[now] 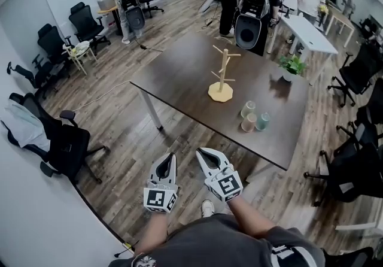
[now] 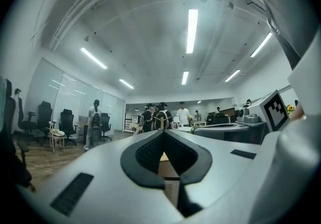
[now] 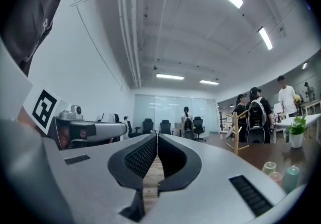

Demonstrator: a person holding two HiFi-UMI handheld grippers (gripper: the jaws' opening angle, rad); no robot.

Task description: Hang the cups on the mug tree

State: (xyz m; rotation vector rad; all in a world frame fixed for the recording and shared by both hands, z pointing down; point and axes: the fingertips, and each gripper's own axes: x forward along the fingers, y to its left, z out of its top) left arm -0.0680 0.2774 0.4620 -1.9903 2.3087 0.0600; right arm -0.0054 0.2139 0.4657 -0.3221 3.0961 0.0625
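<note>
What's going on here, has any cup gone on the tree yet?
Not yet. A person holds a gripper in each hand and stands short of the table. The left gripper and the right gripper are both shut with nothing between their jaws. The mug tree stands on the table with bare pegs. The three cups sit grouped on the tabletop beside it, untouched.

Wooden mug tree (image 1: pixel 222 74); matt table (image 1: pixel 182 77)

Ceiling strip lights (image 2: pixel 191 29) give bright, even light; edges bend fisheye-fashion, corners go dark.
</note>
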